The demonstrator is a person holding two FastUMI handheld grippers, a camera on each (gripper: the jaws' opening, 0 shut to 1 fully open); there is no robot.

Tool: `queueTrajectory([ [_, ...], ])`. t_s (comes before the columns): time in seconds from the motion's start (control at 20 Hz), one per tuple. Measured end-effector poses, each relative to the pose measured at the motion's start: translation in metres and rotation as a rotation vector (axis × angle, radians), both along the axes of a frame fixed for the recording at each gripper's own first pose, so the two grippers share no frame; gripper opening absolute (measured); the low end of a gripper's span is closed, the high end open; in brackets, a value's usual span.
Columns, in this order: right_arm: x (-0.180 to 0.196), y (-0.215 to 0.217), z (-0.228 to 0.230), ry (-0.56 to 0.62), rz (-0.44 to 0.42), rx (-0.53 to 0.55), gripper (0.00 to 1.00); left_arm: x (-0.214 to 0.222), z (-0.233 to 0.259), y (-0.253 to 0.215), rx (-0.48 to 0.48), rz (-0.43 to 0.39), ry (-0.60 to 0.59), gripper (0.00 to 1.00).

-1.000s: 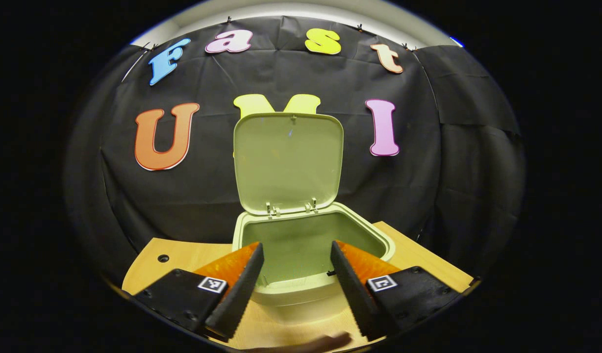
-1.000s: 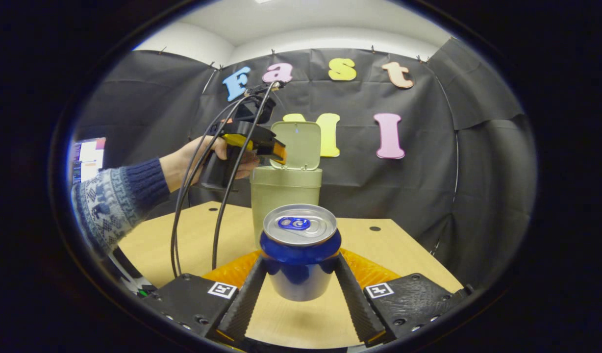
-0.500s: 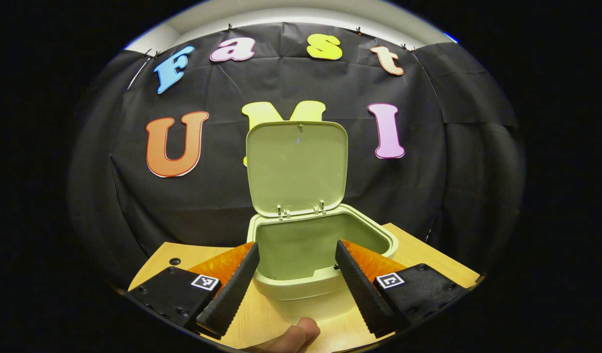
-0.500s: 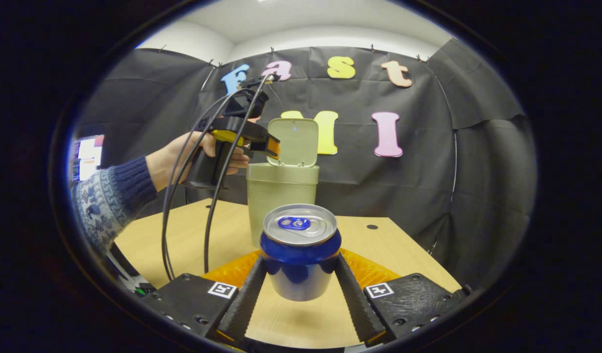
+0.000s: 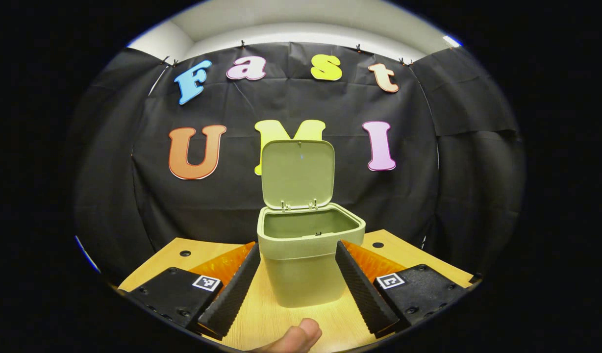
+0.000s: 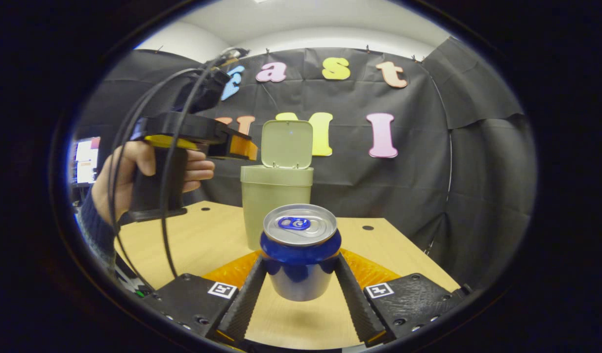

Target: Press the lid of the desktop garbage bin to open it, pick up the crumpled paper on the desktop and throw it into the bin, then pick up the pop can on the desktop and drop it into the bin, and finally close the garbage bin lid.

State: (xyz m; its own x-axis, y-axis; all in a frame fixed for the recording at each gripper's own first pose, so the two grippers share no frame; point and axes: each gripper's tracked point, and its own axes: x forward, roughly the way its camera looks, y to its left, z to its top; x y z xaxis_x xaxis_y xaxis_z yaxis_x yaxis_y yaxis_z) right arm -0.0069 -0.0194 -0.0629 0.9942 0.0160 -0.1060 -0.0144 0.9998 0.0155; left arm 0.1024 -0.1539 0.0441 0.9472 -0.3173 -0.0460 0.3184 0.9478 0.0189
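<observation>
1. Clamped right gripper [image 6: 301,289] on upright pop can [image 6: 300,250], lifted off desktop [image 6: 208,235].
2. Held left gripper [image 5: 297,282] wide open, empty, facing bin [image 5: 308,250], lid [image 5: 297,172] up.
3. Risked clipping bin's rim, tipping it, if carried low.

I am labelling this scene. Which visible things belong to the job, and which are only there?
Job:
bin, open
lid, upright
can, held by the right gripper
left gripper, open and holding nothing

Only there:
table
cables
screen
</observation>
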Motion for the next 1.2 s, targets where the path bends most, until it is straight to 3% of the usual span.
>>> queueTrajectory([
  [0.2, -0.001, 0.012, -0.006, 0.031, 0.037, 0.055, 0.80, -0.044, -0.001, 0.026, 0.016, 0.048, -0.042, 0.99],
  [0.6, 0.002, 0.021, -0.012, 0.049, 0.037, 0.042, 0.80, -0.107, -0.025, 0.076, 0.000, 0.134, -0.058, 0.99],
  [0.85, 0.001, 0.033, -0.020, 0.060, 0.047, 0.022, 0.80, -0.118, -0.048, 0.090, -0.002, 0.135, -0.040, 0.99],
  [1.2, 0.026, 0.034, 0.020, 0.025, 0.057, 0.015, 0.80, -0.114, -0.061, 0.091, 0.005, 0.110, -0.001, 0.99],
])
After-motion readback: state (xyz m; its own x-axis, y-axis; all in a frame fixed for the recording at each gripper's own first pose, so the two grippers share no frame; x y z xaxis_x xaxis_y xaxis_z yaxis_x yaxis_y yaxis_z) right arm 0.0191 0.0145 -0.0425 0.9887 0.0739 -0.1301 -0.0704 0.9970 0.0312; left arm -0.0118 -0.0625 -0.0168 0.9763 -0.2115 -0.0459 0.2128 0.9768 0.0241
